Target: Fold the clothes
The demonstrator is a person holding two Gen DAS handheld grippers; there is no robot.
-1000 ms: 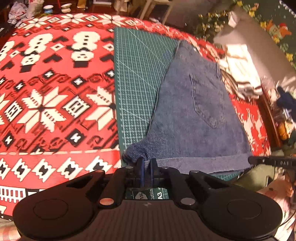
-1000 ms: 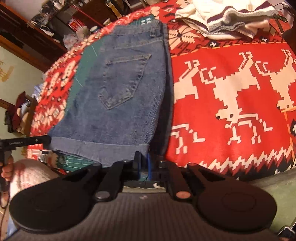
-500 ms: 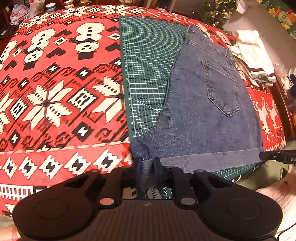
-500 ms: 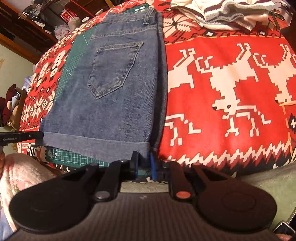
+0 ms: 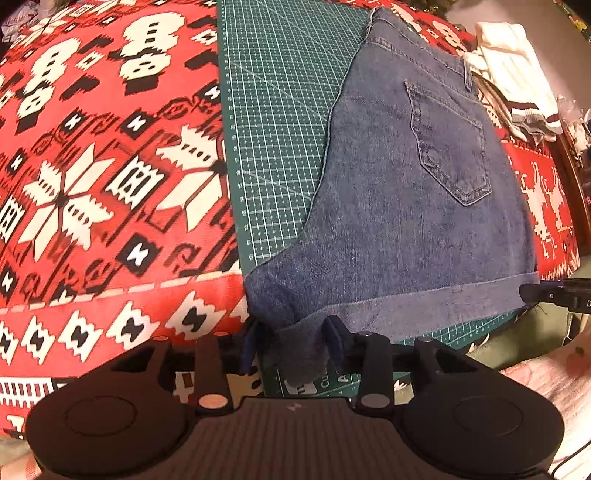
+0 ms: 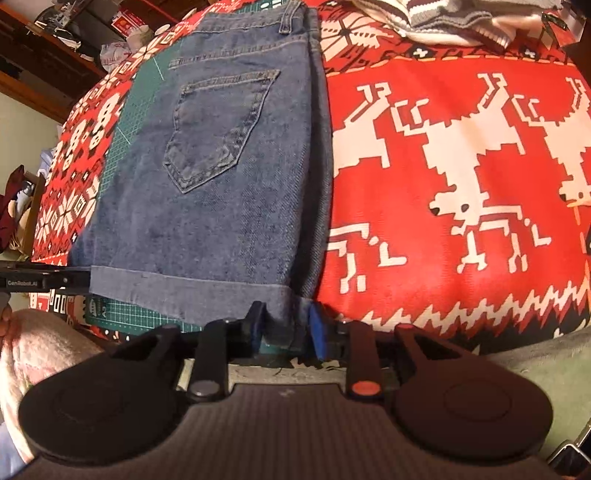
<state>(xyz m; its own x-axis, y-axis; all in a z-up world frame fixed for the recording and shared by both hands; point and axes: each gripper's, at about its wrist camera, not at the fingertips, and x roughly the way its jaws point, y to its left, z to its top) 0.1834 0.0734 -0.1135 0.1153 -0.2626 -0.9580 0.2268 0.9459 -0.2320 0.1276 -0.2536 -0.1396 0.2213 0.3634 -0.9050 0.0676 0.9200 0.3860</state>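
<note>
Blue denim shorts [image 5: 399,206], folded in half lengthwise with the back pocket up, lie on a green cutting mat [image 5: 280,122]. My left gripper [image 5: 291,341] is open, its jaws standing either side of the near left corner of the cuffed hem, which droops between them. In the right wrist view the shorts [image 6: 221,177] lie ahead, and my right gripper [image 6: 286,330] is open with the hem's near right corner between its jaws. Each gripper's tip shows at the edge of the other's view.
A red and white patterned blanket [image 5: 92,166] covers the table. A heap of white striped clothes [image 5: 513,88] lies at the far right and shows at the top of the right wrist view [image 6: 443,18]. Cluttered shelves [image 6: 74,37] stand beyond the far left.
Both grippers were shut on the hem corners a second ago; now both have opened and the corners sit loose between the jaws. The shorts lie flatter on the mat.
</note>
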